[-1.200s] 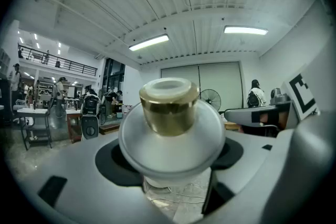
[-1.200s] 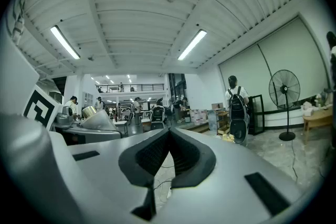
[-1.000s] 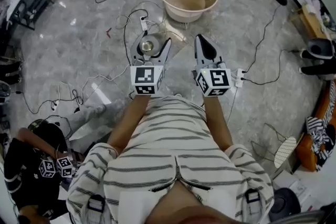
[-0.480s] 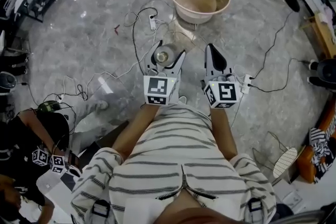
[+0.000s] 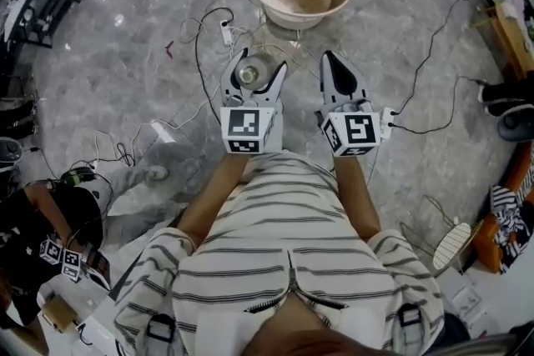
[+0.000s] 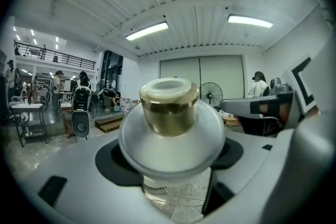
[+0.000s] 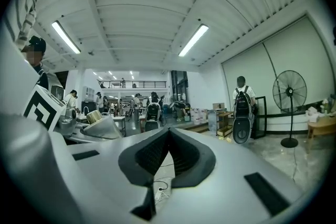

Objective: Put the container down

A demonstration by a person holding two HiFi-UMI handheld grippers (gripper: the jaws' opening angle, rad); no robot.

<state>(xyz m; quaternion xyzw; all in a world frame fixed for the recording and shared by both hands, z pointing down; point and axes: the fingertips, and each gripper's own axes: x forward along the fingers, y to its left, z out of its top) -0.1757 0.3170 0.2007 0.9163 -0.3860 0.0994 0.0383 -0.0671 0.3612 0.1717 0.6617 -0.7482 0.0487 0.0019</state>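
Container [image 5: 248, 75] stands upright, clamped between the left gripper's [image 5: 260, 61] jaws, with floor [image 5: 125, 96] well below them, while the right gripper [image 5: 329, 59] alongside is closed and empty.

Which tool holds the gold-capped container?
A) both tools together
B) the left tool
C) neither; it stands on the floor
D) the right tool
B: the left tool is shut on the container, while the right tool has its jaws together with nothing between them.
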